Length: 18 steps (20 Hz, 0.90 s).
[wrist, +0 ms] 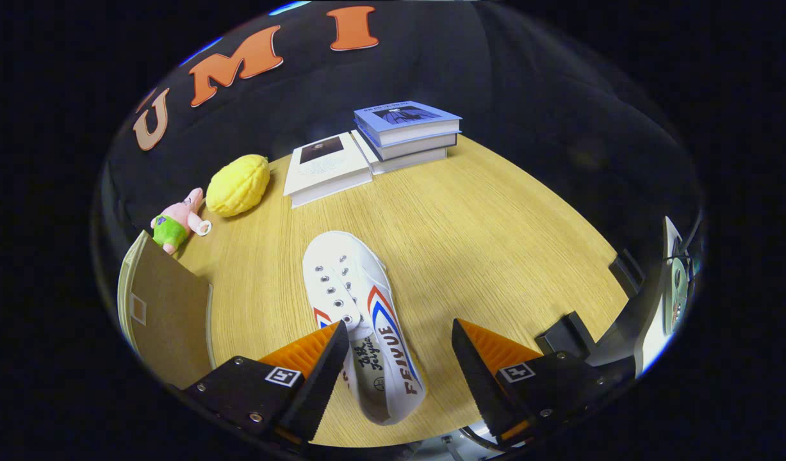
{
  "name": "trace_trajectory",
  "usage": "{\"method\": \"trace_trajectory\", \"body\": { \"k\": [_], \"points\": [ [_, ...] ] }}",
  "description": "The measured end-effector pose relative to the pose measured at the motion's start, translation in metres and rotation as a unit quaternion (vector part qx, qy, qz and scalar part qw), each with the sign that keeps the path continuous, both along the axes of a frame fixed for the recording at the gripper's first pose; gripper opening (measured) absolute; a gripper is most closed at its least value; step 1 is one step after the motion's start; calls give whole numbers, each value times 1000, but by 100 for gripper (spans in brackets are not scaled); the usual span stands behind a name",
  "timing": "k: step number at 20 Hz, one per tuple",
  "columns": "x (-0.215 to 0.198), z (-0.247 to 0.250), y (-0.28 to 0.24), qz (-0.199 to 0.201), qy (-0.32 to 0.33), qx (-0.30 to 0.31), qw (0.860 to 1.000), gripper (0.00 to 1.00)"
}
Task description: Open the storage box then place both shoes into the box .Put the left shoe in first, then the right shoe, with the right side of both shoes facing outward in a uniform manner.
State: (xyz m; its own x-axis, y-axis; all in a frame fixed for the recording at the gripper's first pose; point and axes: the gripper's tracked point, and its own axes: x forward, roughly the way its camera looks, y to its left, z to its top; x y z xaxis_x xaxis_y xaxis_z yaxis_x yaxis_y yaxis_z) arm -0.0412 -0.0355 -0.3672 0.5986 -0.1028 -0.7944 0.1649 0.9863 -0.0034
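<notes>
A white canvas shoe (360,307) with red and blue stripes lies on the wooden table (495,243), its toe pointing away from me and its heel between my fingers. My gripper (399,333) is open, its fingers spread wide. The left finger (322,365) sits close against the shoe's opening side; the right finger (482,365) stands well clear of it. To the left of the fingers, a brown cardboard flap of the storage box (165,314) stands open at the table's edge.
Beyond the shoe, a stack of books (405,134) and a single white book (325,168) lie at the table's far side. A yellow plush fruit (237,186) and a small pink plush toy (178,221) sit far left. Dark equipment (623,320) stands at the right edge.
</notes>
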Motion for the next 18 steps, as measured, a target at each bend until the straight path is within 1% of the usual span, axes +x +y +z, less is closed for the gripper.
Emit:
{"method": "trace_trajectory", "body": {
  "k": [1, 2, 3, 5, 6, 8, 9, 10, 11, 12, 13, 14, 15, 16, 18],
  "points": [
    [-1, -5, -1, -2, 4, 3, 1000, 94],
    [-1, -9, -2, -3, 5, 6, 1000, 89],
    [1, -11, -3, -4, 5, 7, 1000, 87],
    [2, -17, -5, -3, 9, 6, 1000, 74],
    [3, -19, 0, -1, 10, 17, 1000, 63],
    [6, -27, 8, 8, 16, 27, 999, 47],
    [6, -29, 8, 15, 20, 17, 1000, 42],
    [7, -29, 9, 24, 22, 8, 999, 34],
    [6, -28, 9, 34, 22, -3, 999, 33],
    [8, -27, 8, 39, 18, -13, 999, 28],
    [9, -24, 5, 38, 11, -21, 999, 25],
    [11, -23, 4, 27, 5, -14, 1000, 13],
    [9, -21, 9, 20, 5, 3, 1000, 5],
    [7, -16, 13, 14, -2, 10, 1000, 3],
    [6, -8, 12, 15, -8, -10, 1000, 1]
  ]
}}
